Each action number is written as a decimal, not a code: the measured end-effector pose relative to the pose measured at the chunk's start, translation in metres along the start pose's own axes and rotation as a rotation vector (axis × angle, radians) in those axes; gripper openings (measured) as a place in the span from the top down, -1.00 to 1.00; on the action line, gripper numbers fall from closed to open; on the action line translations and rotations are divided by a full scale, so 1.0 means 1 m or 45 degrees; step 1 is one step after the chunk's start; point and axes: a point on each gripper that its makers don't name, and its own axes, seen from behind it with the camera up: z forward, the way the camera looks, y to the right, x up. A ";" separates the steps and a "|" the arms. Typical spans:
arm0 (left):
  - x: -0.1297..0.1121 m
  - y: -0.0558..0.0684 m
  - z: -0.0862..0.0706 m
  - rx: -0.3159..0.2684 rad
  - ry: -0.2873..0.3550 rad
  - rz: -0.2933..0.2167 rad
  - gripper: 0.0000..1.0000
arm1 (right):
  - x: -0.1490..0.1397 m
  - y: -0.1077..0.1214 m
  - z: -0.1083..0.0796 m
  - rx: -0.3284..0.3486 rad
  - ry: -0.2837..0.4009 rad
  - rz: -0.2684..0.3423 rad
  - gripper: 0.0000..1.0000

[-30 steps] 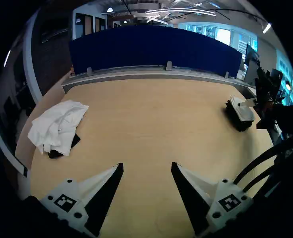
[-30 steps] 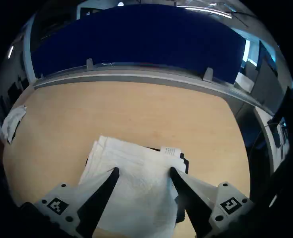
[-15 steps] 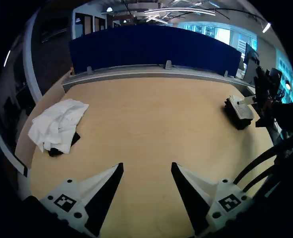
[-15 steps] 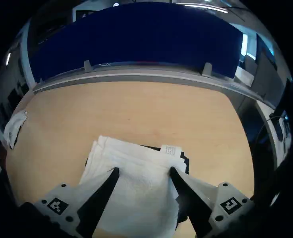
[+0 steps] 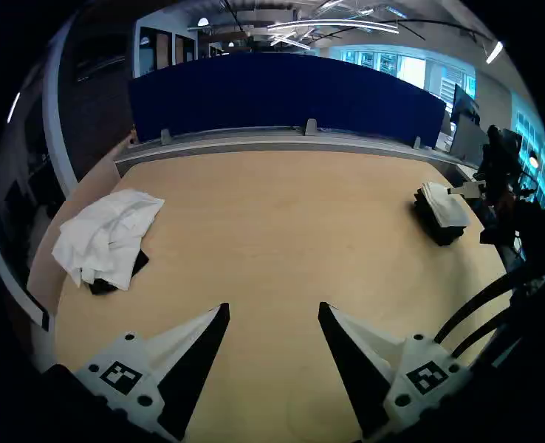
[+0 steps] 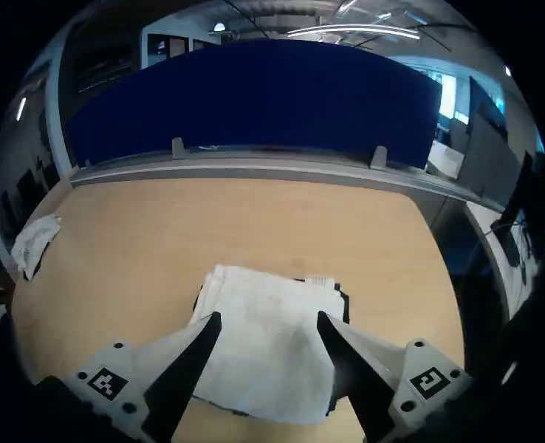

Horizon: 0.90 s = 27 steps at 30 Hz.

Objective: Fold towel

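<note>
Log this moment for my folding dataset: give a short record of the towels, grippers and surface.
surface: wooden table, blue divider along its far edge
folded towel: white, flat on a dark stack
crumpled towel: white heap near a table edge, partly over something dark
left gripper: jaws apart, above bare table, holding nothing
right gripper: jaws apart, over the folded towel, not clamped on it

Wooden desk (image 5: pixel 287 214), blue partition (image 5: pixel 287 92), ceiling lights (image 5: pixel 331 23)

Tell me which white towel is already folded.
The towel just ahead of the right gripper: a flat, neat rectangle. The other towel lies in a crumpled heap.
</note>
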 end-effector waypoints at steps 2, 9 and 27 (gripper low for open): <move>0.000 0.000 -0.001 -0.002 0.001 0.001 -0.78 | -0.009 -0.003 -0.005 -0.002 -0.002 -0.004 -1.00; -0.001 -0.001 -0.006 -0.007 0.003 0.003 -0.78 | -0.035 -0.010 -0.017 -0.023 -0.020 -0.040 -1.00; -0.005 -0.003 -0.009 0.001 0.004 0.002 -0.78 | -0.080 -0.004 -0.008 -0.033 -0.107 -0.019 -1.00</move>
